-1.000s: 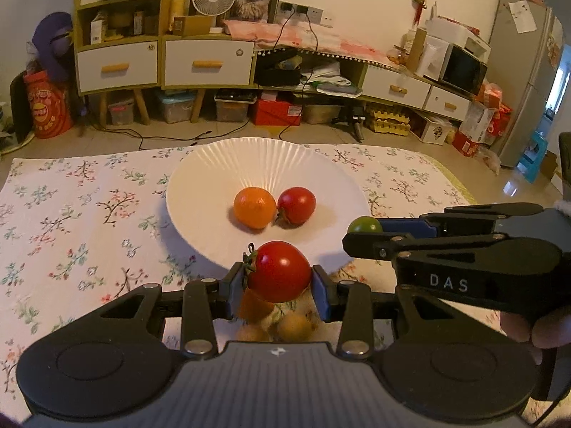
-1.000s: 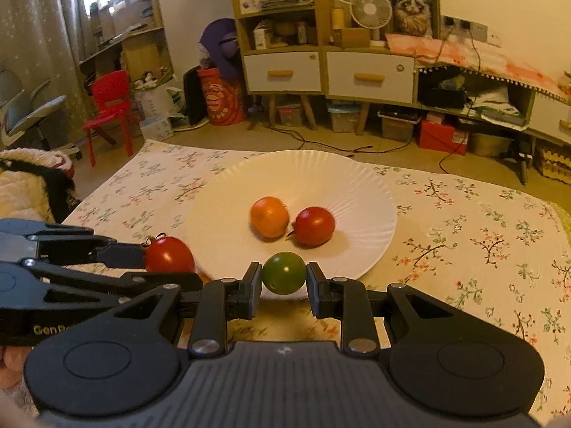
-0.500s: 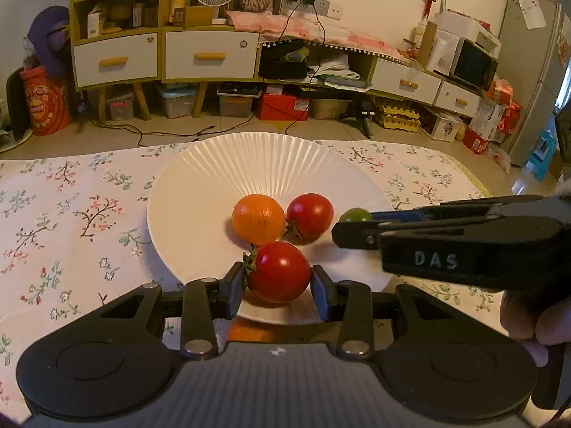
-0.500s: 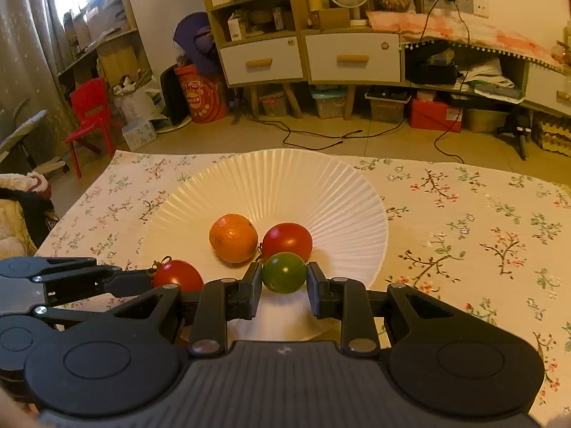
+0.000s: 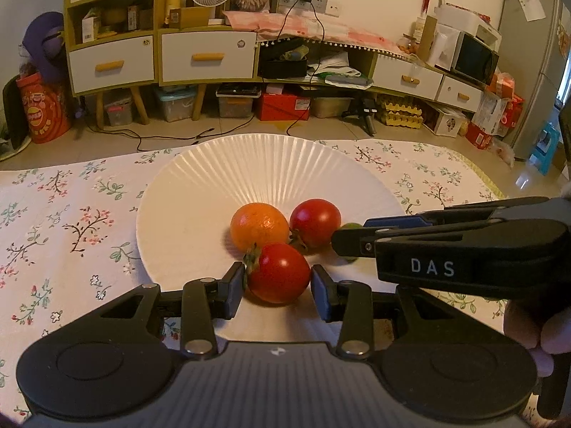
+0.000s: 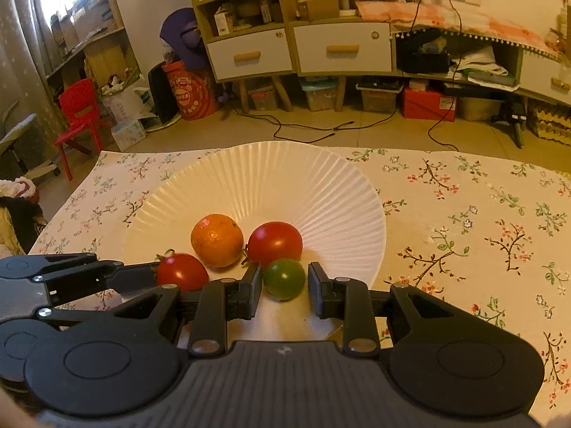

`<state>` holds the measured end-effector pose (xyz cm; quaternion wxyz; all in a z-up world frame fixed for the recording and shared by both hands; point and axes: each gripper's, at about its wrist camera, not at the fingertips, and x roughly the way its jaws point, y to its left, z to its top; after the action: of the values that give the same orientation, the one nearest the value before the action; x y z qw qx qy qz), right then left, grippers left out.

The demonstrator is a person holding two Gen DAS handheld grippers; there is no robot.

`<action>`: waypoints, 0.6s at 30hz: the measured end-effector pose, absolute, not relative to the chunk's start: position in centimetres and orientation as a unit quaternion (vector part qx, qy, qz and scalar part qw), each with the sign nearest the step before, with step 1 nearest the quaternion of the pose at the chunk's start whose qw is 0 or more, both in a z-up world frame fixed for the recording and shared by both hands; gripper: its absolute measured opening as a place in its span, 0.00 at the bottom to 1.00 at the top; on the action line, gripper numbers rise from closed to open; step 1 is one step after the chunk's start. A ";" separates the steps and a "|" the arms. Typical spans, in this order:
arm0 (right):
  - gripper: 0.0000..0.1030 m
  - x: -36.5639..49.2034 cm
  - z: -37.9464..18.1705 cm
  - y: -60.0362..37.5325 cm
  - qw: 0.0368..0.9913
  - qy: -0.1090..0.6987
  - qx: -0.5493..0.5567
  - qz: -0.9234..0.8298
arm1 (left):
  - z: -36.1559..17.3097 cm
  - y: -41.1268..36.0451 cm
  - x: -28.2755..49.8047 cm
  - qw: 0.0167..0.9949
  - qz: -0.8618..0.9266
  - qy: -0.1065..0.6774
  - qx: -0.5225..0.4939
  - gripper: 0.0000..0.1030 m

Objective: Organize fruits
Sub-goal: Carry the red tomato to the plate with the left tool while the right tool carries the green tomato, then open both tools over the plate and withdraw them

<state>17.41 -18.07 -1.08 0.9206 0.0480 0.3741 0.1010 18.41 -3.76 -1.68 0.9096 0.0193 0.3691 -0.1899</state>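
A white ribbed plate (image 5: 200, 192) (image 6: 339, 192) holds an orange (image 5: 258, 226) (image 6: 217, 239) and a red tomato (image 5: 314, 222) (image 6: 274, 242). My left gripper (image 5: 277, 287) (image 6: 142, 278) is open, with a second red tomato (image 5: 279, 273) (image 6: 182, 276) resting on the plate between its jaws, gaps on both sides. My right gripper (image 6: 283, 290) (image 5: 339, 240) is open, with a green tomato (image 6: 283, 278) (image 5: 348, 228) lying on the plate between its jaws.
The plate stands on a floral tablecloth (image 5: 64, 221) (image 6: 481, 221). Beyond the table's far edge are the floor, cabinets with drawers (image 5: 207, 57), storage boxes and a red chair (image 6: 80, 114).
Both grippers moved forward over the plate, lowered their fruits beside the orange and red tomato, and opened their jaws, letting go of the red tomato and the green tomato.
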 end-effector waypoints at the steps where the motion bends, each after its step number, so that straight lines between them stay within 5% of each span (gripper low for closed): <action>1: 0.26 17.4 -1.0 -18.1 0.921 0.373 0.048 0.101 | -1.6 -3.7 18.4 0.910 -0.189 0.367 0.019 0.42; 3: 0.27 17.4 -0.9 -18.1 0.921 0.371 0.051 0.103 | -1.5 -3.8 18.3 0.911 -0.191 0.366 0.020 0.45; 11: 0.59 17.2 -0.1 -18.5 0.925 0.361 0.057 0.104 | -1.2 -3.9 17.3 0.917 -0.189 0.349 0.035 0.74; 18: 0.71 16.5 0.6 -18.9 0.929 0.351 0.058 0.099 | -0.5 -4.1 16.2 0.918 -0.197 0.341 0.049 0.87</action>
<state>16.47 -18.87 0.60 0.9292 0.0584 0.3512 0.0989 16.21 -4.11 -0.49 0.9181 0.0488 0.3406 -0.1965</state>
